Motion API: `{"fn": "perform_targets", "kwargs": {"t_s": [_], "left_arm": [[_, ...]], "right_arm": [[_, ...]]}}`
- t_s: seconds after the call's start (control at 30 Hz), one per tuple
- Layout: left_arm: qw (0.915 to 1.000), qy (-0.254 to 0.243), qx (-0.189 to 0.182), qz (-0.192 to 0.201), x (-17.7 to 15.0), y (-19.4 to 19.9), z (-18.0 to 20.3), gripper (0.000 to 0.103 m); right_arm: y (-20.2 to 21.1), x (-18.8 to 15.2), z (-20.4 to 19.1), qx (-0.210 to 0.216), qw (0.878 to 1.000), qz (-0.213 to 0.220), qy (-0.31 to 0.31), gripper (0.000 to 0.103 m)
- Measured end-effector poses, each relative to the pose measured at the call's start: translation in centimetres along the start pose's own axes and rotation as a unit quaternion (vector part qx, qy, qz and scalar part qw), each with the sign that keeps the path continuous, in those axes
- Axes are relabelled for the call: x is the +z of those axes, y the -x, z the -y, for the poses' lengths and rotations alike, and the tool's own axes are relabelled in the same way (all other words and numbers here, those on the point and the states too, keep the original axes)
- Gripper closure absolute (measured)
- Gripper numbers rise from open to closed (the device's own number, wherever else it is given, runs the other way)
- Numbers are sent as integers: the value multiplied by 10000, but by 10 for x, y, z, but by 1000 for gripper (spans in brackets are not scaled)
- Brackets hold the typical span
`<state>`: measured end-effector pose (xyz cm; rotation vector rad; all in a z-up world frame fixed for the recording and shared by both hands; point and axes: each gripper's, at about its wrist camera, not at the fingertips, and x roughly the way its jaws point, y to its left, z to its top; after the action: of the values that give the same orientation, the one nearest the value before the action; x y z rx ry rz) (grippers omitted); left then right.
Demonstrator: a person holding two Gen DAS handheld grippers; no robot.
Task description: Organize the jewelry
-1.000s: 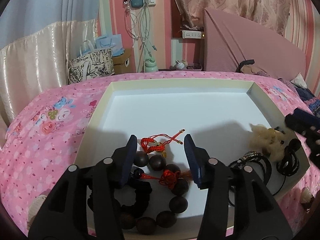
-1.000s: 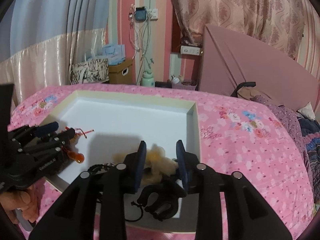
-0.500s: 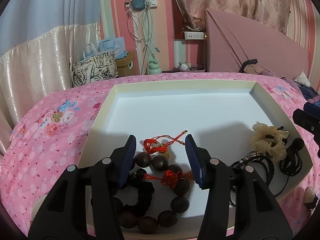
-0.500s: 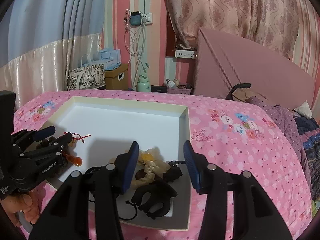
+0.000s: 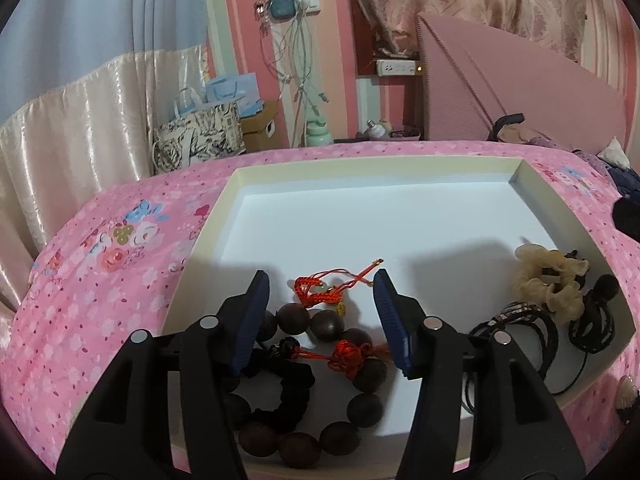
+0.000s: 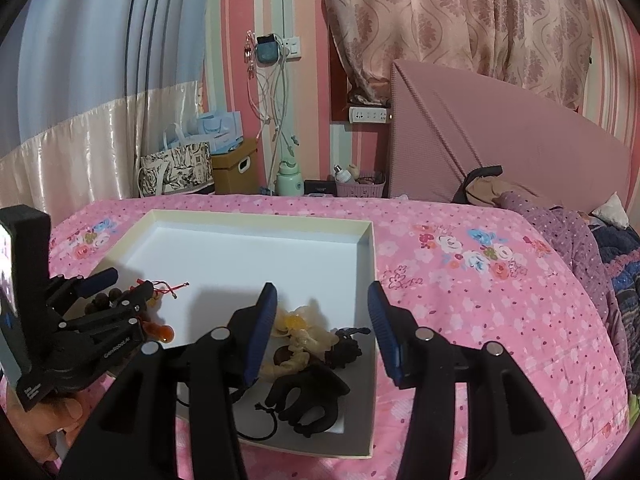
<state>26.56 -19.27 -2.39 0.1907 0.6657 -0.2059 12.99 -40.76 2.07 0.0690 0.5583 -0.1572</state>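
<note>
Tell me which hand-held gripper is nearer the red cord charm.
Left. The left hand-held gripper hangs open right over the red cord charm, at the tray's left end. The right hand-held gripper is open over the cream scrunchie, farther away.

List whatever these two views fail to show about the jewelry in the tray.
- Wooden bead bracelet: in the left wrist view its left beads sit behind the left gripper finger; the loop's closure is unseen.
- Black hair ties: partly behind the same gripper's other finger; their count is unclear.
- Cream scrunchie: in the right wrist view the right gripper finger covers its left side.
- Red cord charm: its pendant is too small to identify.
</note>
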Motion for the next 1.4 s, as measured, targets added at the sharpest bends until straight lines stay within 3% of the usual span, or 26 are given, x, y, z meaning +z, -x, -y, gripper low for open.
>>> {"fn": "perform_targets", "kwargs": {"t_s": [0.27,0.43,0.5,0.73,0.83,0.93,1.0,1.1,1.23,1.33,1.4], "left_arm": [[9992,252,-320,19,4,15,-12,49],[9991,54,-268,327,2,56,-31,49],[9990,-9,-114,436,-3,72,-47,44],[9983,363,270,381,-36,105,-135,44],[9955,894,268,174,-49,109,-185,43],[9937,1080,284,80,-65,110,-209,42],[9946,981,323,57,-73,109,-209,42],[9970,726,251,30,-86,105,-194,41],[9986,527,59,-14,-94,98,-169,41],[9994,315,45,-100,-95,94,-151,40],[9997,190,143,-21,-97,98,-146,34]], "right_arm": [[-3,-4,7,-115,9999,-91,-41,53],[-9,-7,14,-171,9996,-201,-111,53],[-7,-7,16,-143,9996,-213,-146,53],[8,-1,28,-234,9991,-98,-340,52],[17,2,28,-235,9991,-15,-367,48],[35,-1,31,128,9984,-1,-555,42],[49,-10,36,254,9982,-71,-534,42],[68,-33,50,-10,9994,-172,-312,32],[79,-68,80,-272,9966,-472,-619,32],[78,-87,86,-137,9948,-706,-720,30],[76,-96,83,-15,9941,-850,-673,30]]}}
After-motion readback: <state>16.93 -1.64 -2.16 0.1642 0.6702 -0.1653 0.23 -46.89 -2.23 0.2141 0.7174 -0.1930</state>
